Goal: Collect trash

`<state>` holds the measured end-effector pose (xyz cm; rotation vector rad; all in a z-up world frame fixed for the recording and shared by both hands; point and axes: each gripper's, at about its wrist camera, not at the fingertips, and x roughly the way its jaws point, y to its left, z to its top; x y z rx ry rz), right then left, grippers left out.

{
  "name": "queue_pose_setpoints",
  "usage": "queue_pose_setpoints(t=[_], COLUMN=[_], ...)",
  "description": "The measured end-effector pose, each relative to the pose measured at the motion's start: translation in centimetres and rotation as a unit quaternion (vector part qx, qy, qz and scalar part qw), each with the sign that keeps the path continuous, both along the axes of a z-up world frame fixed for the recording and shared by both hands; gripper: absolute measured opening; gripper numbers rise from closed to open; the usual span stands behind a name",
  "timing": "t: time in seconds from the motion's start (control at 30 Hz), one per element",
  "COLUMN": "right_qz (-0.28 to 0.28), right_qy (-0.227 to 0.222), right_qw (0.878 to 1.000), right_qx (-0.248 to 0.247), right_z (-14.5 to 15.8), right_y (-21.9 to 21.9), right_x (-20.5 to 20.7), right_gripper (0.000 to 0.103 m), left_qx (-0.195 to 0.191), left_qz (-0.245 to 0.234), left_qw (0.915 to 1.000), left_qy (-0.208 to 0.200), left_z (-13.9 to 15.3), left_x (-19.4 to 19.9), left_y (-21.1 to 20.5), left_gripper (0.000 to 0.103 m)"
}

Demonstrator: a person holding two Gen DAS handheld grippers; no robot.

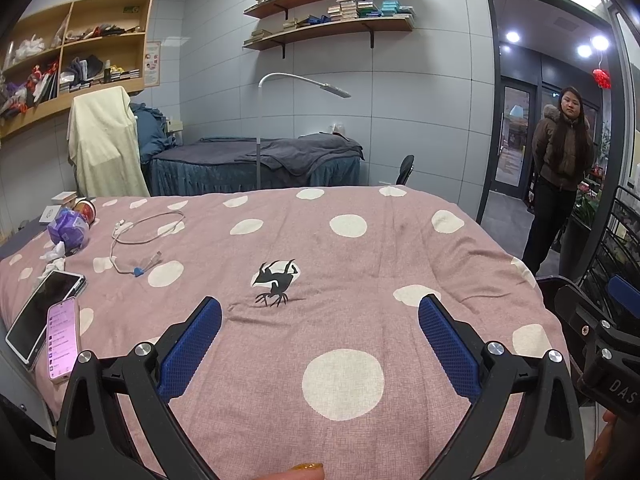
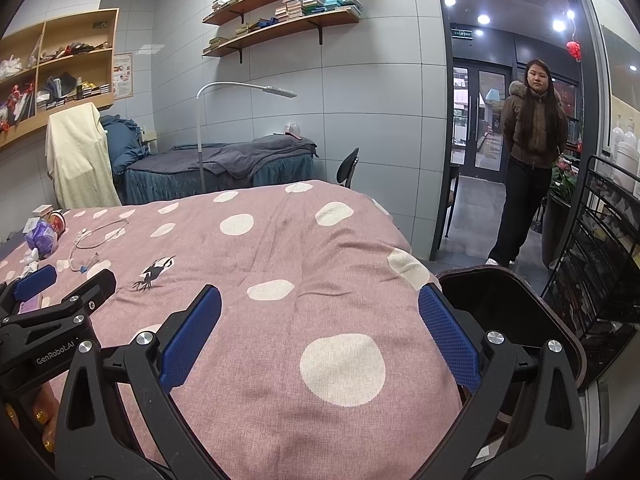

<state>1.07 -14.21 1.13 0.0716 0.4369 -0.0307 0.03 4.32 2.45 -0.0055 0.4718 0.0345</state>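
Observation:
A crumpled purple wrapper [image 1: 68,230] [image 2: 41,237] and white tissue scraps [image 1: 54,258] [image 2: 30,262] lie at the far left of the pink dotted bedspread [image 1: 360,264] [image 2: 280,240]. A dark bin [image 2: 516,312] stands off the bed's right edge, just beyond my right gripper's right finger. My left gripper [image 1: 320,320] is open above the spread, nothing between its blue pads, well right of the trash. My right gripper [image 2: 320,320] is open too, over the bed's right part. Each gripper shows at the edge of the other's view, the left [image 2: 60,292] and the right [image 1: 600,320].
Two phones [image 1: 44,328] lie at the bed's left edge, and a white cable [image 1: 136,240] is coiled next to them. A red-lidded jar [image 1: 86,210] and small boxes sit behind the wrapper. A person [image 1: 560,172] stands in the doorway. A black wire rack [image 2: 592,264] is at right.

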Motion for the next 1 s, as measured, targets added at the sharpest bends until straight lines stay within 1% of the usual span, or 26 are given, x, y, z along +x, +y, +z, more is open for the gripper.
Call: queue_pose_setpoints(t=[0.77,0.87,1.0], right_qz=[0.003,0.004,0.003], right_qy=[0.004,0.005,0.005], right_qw=[1.0,1.0,1.0], right_qx=[-0.001,-0.001,-0.001], right_z=[-0.05,-0.08,-0.08], right_y=[0.03,0.01,0.01], right_x=[0.1,0.13,0.13], right_gripper=[0.097,0.097,0.097], left_qx=[0.002,0.004,0.0], left_qz=[0.0,-0.002,-0.006], left_qw=[1.0,1.0,1.0], left_qy=[-0.001,-0.004,0.001], left_z=[-0.07,-0.14,-0.22], left_x=[-0.04,0.3,0.67], left_y=[-0.18,-0.11,-0.01], left_gripper=[0.097,0.097,0.097])
